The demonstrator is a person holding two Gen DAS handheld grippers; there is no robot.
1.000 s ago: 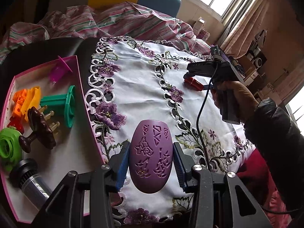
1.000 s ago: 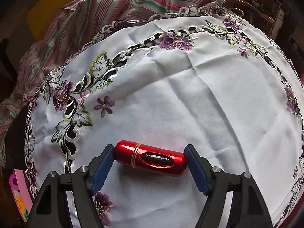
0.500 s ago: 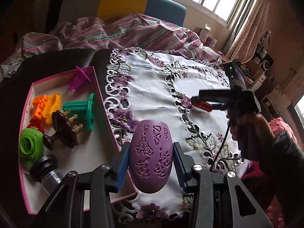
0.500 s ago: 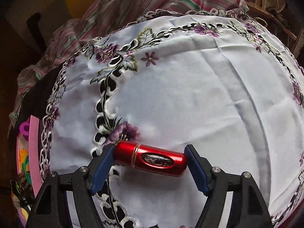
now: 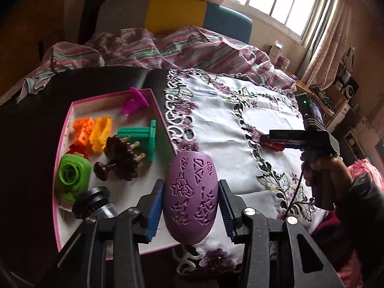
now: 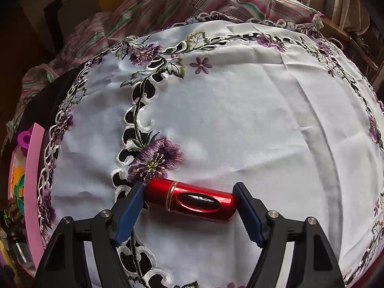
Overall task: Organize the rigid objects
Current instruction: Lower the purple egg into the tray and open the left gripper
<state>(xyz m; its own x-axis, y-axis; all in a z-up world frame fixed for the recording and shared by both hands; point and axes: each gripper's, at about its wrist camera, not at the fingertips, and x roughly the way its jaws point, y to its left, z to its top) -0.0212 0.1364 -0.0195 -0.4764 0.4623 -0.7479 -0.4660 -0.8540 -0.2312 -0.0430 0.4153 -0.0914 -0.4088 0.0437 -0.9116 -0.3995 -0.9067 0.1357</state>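
Note:
A purple egg-shaped shell (image 5: 189, 206) with cut-out patterns sits upright between blue pads, and my left gripper (image 5: 190, 188) is shut on it. It hangs over the near right rim of the pink tray (image 5: 158, 110). My right gripper (image 6: 189, 189) is shut on a glossy red cylinder (image 6: 192, 200), held end to end just above the white embroidered cloth (image 6: 240, 120). From the left wrist view the right gripper (image 5: 271, 141) and the red cylinder (image 5: 274, 147) show at the right, over the cloth's flower border.
The tray holds several pieces: orange (image 5: 82, 129) and yellow blocks, a green flanged part (image 5: 144, 136), a brown knob (image 5: 120, 160), a green round part (image 5: 72, 175), a black-and-silver cylinder (image 5: 96, 204), a magenta piece (image 5: 134, 100). Striped bedding (image 5: 168, 48) lies behind. A hand in a dark sleeve (image 5: 355, 201) holds the right gripper.
Both grippers moved left toward the tray with their loads. The purple shell went from above the cloth to above the tray's rim. The red cylinder crossed to the flower border.

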